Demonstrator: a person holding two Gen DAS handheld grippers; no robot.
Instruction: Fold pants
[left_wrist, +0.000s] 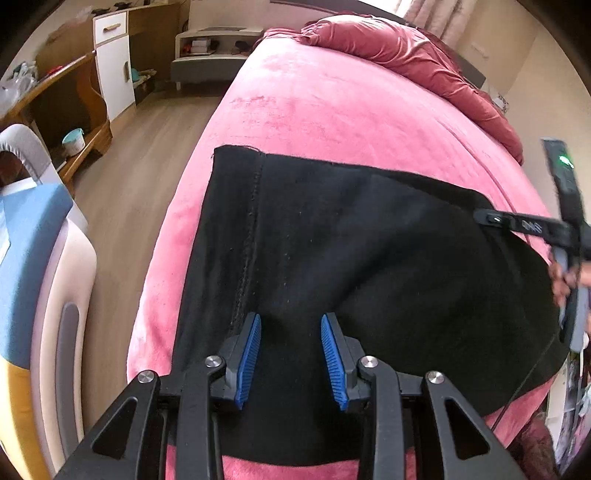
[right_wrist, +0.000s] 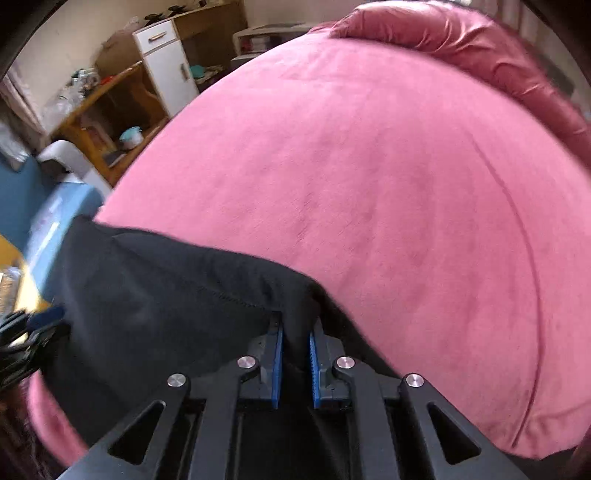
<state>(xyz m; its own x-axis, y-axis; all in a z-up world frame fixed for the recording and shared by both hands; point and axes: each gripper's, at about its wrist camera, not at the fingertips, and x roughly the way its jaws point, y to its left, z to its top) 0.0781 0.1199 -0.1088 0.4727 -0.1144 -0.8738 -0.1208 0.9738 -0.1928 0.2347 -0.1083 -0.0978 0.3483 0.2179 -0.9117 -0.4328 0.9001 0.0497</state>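
Black pants beneath left gripper — spread; right gripper seemingly pinches their edge.

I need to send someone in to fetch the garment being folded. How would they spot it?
Find the big bed with its pink plush cover. The black pants lie flat across its near end, the only dark thing on all that pink, unlike the crumpled red quilt at the far end.

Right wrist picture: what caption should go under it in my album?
Right tongs pinch the black pants on a pink bed.
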